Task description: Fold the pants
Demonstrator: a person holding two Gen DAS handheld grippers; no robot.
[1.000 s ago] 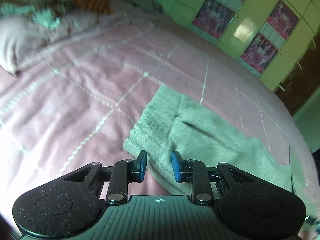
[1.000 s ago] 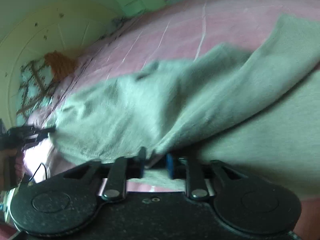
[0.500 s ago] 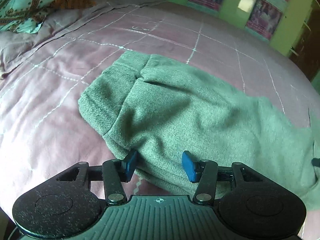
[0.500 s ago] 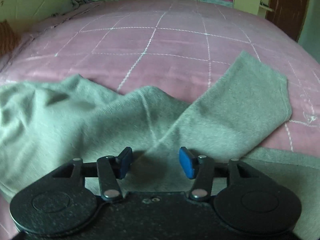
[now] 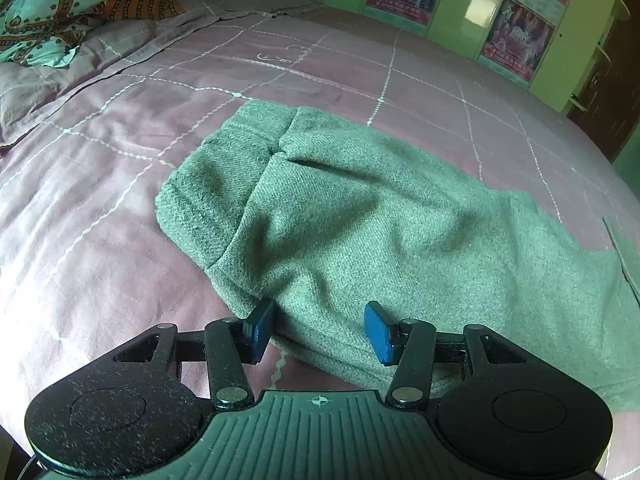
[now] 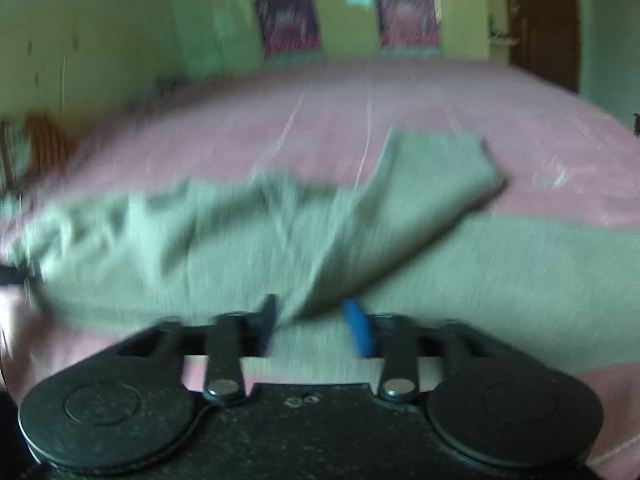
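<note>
Here, a bed (image 5: 360,60) covered by a pink sheet with thin white lines is seen in both views, and green cupboard doors (image 5: 460,12) with posters stand behind it. The grey-green pants (image 5: 380,220) are laid across the sheet, with one part folded over another so that a doubled edge is shown at the left end. A patterned cloth (image 5: 48,12) is heaped at the far left corner. The left tongs (image 5: 318,332) are held apart, just at the near edge of the pants, and no fabric is gripped. In the blurred right view, the right tongs (image 6: 316,324) are also spread apart, low over the pants (image 6: 280,240).
</note>
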